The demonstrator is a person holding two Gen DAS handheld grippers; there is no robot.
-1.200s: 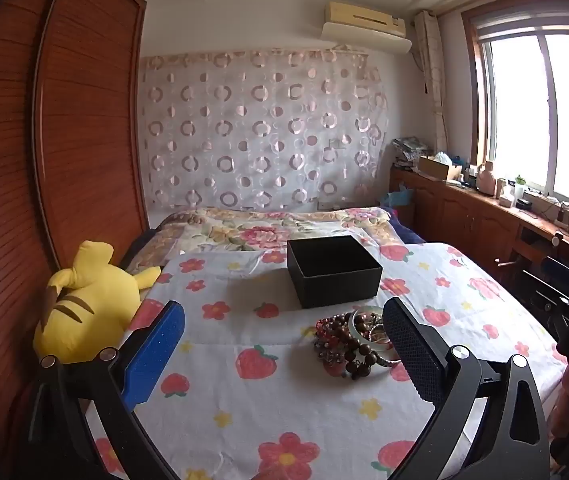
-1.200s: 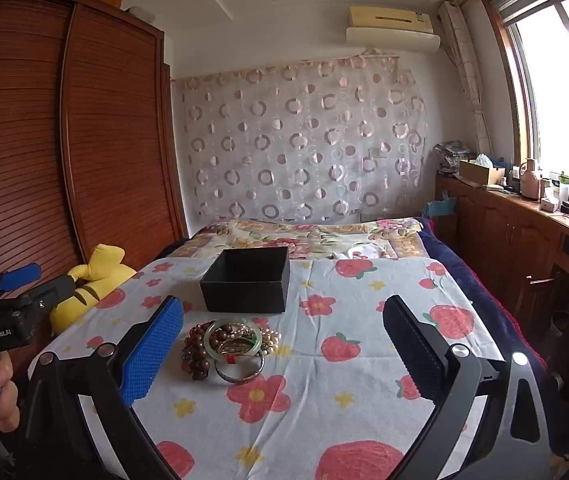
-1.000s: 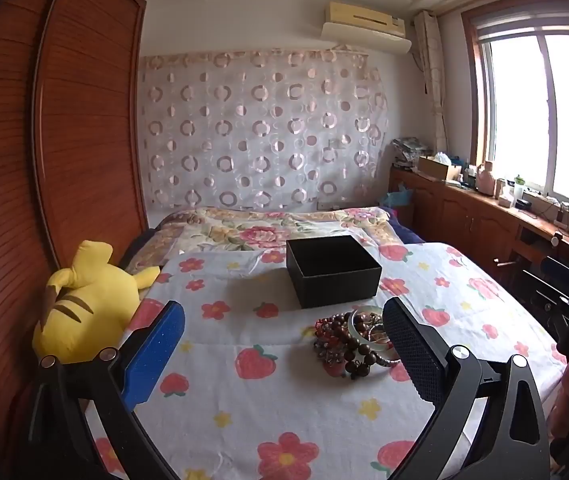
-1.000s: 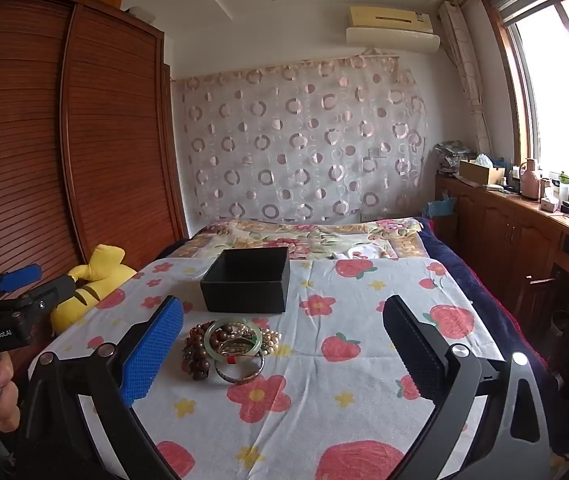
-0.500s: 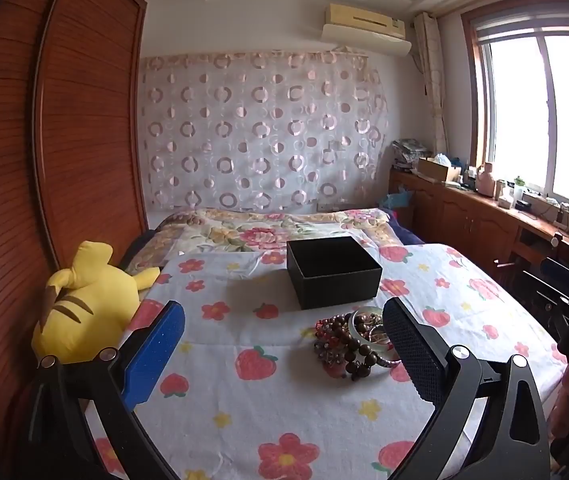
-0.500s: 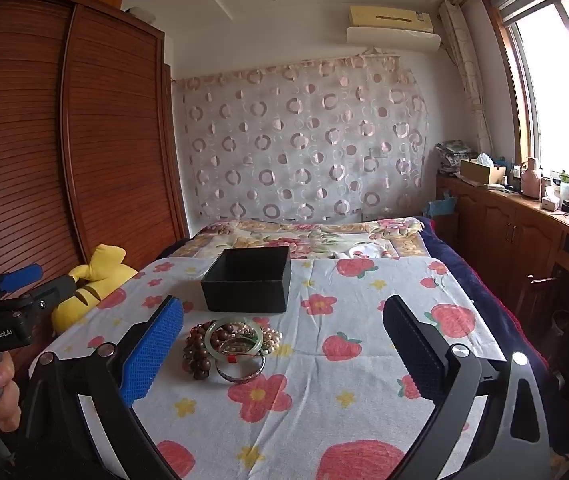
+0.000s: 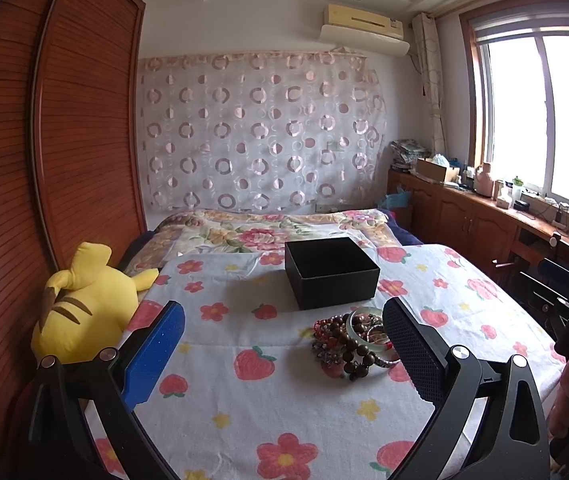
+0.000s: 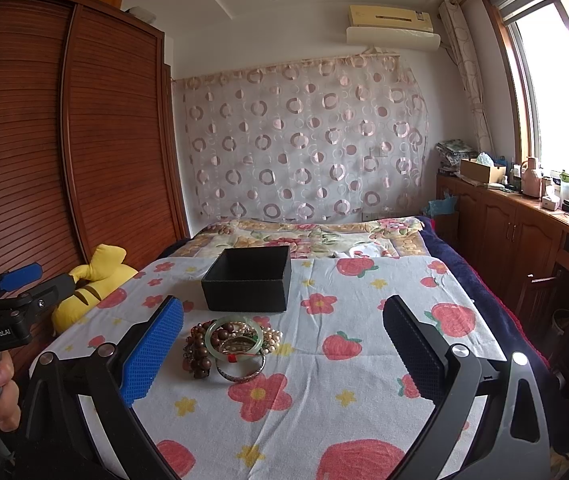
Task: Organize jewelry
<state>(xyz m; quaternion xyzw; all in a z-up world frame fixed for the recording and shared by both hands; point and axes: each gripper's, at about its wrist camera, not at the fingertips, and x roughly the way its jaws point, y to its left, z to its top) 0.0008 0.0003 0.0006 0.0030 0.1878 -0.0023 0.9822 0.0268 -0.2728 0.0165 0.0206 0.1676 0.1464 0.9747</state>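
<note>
A pile of jewelry [image 7: 350, 342] lies on the flowered cloth: dark bead bracelets, a pale green bangle [image 8: 234, 336] and a metal bangle [image 8: 240, 366]. Behind it stands an open black box [image 7: 330, 272], which also shows in the right wrist view [image 8: 246, 278]. My left gripper [image 7: 284, 354] is open and empty, held above the cloth just before the pile. My right gripper [image 8: 282, 350] is open and empty, with the pile near its left finger [image 8: 152, 350].
A yellow plush toy [image 7: 82, 304] lies at the cloth's left edge by the wooden wardrobe [image 7: 44, 152]. A flowered quilt [image 7: 268, 230] lies behind the box. A wooden counter [image 8: 524, 220] with small items runs along the right wall under the window.
</note>
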